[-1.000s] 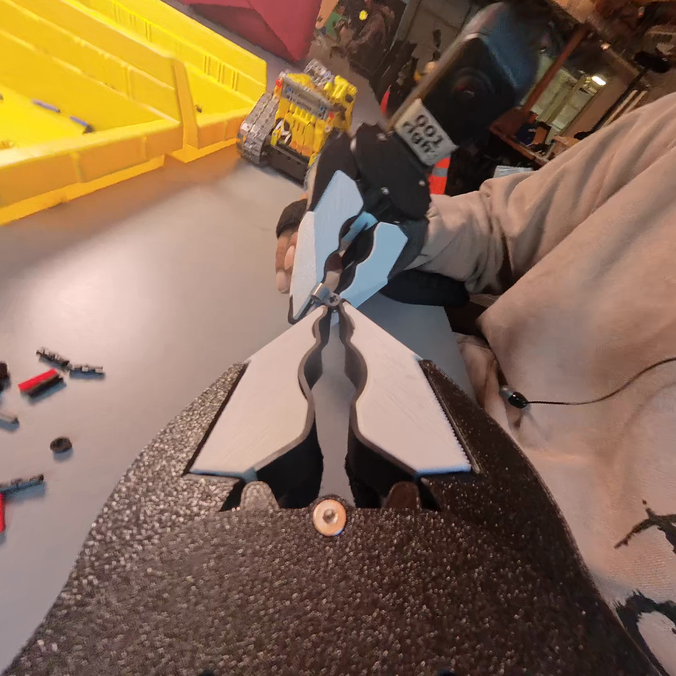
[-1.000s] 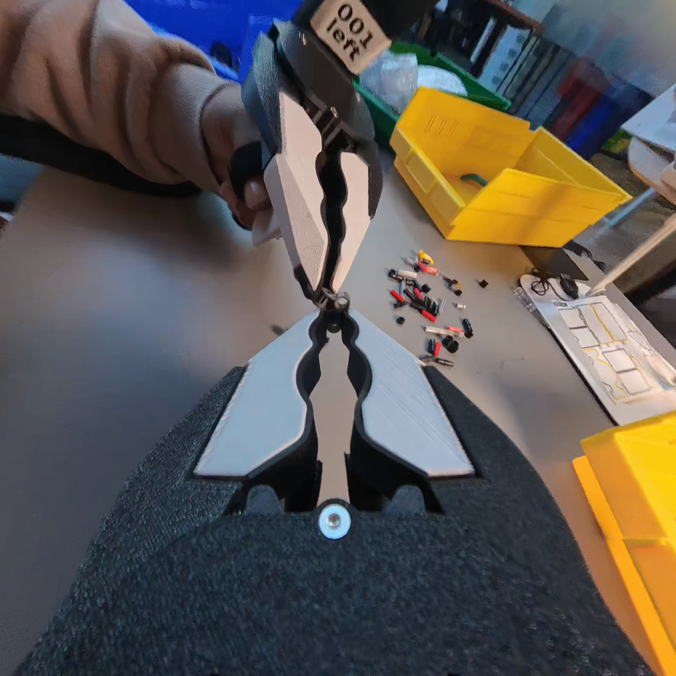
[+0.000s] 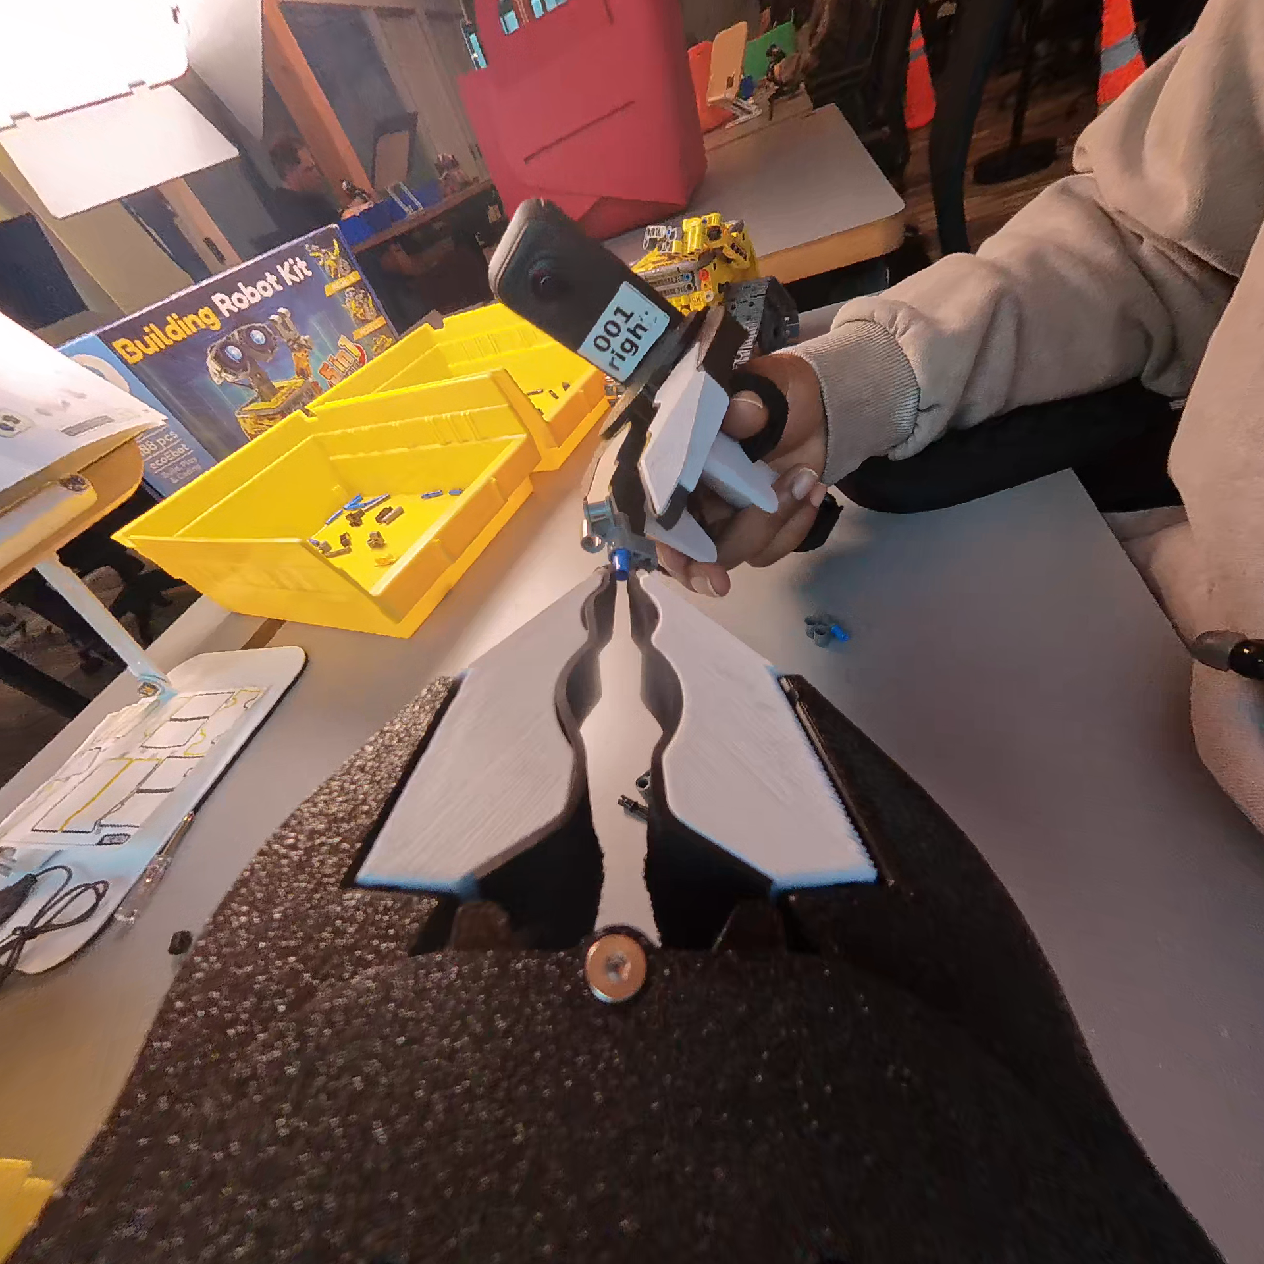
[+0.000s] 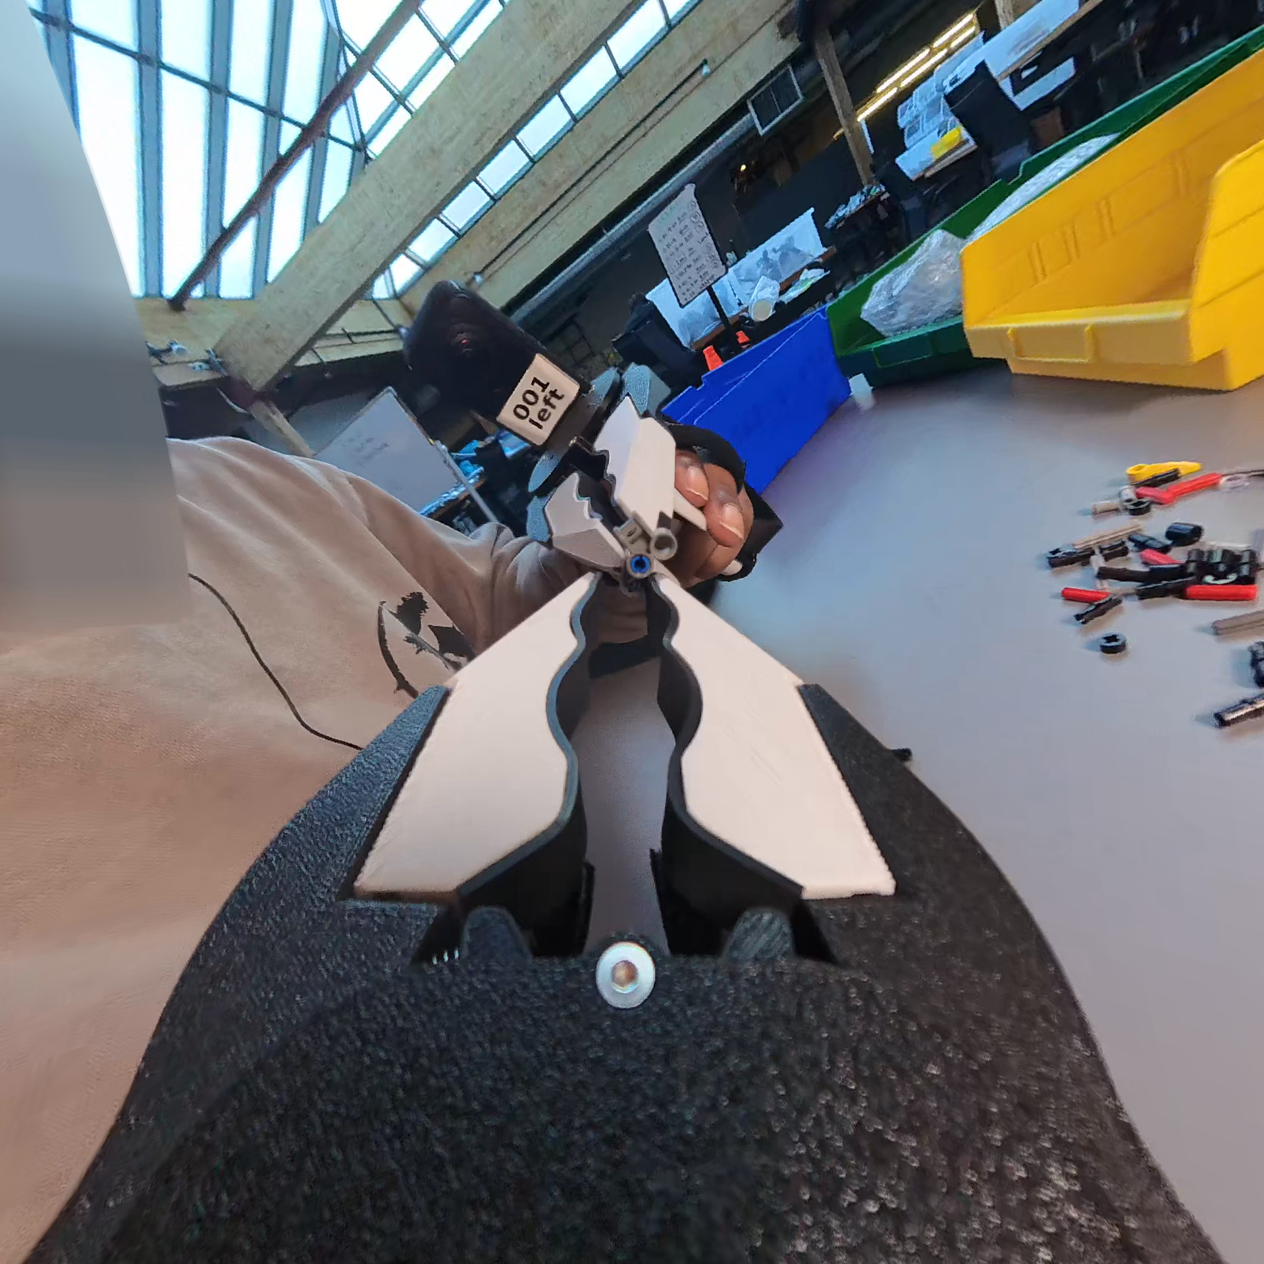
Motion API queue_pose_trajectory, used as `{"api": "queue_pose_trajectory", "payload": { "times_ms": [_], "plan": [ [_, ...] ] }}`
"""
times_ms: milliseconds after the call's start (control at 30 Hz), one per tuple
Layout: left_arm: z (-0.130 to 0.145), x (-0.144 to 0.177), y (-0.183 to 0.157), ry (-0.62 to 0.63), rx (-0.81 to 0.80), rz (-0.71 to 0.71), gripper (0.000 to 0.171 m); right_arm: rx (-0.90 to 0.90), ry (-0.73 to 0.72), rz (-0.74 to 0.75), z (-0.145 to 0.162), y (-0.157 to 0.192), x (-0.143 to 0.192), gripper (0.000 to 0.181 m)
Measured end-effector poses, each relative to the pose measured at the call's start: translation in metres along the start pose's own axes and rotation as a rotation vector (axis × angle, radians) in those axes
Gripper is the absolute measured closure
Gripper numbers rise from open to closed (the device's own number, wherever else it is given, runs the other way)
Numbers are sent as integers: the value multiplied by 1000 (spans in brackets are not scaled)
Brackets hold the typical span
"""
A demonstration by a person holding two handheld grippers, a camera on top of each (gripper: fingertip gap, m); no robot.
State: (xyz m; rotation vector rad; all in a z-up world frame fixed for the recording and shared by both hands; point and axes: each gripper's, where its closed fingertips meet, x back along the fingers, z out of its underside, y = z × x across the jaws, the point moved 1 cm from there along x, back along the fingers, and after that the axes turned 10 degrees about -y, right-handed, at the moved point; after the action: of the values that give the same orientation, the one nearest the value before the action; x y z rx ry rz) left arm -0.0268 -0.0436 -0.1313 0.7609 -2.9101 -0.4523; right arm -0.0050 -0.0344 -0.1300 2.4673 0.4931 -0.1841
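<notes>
Grey tabletop (image 3: 957,684) lies under both tools, which you hold raised and tip to tip. Your left gripper (image 3: 621,580) has its fingers nearly closed, pinching a blue pin (image 3: 620,562) at the very tips. Your right gripper (image 4: 626,580), fingers likewise narrowed, clamps a small grey connector (image 4: 643,540); the pin sits in it. Loose black and red parts (image 4: 1163,561) lie well right of those fingers.
</notes>
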Motion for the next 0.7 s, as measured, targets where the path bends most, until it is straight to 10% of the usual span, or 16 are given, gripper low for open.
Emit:
{"api": "queue_pose_trajectory", "payload": {
  "times_ms": [500,700],
  "plan": [
    [11,-2,-6,41,1,19,168,47,13,68,2,-9,3,171],
    [5,-5,-4,-92,470,95,156,116,-41,45,-7,-2,1,176]
  ]
}}
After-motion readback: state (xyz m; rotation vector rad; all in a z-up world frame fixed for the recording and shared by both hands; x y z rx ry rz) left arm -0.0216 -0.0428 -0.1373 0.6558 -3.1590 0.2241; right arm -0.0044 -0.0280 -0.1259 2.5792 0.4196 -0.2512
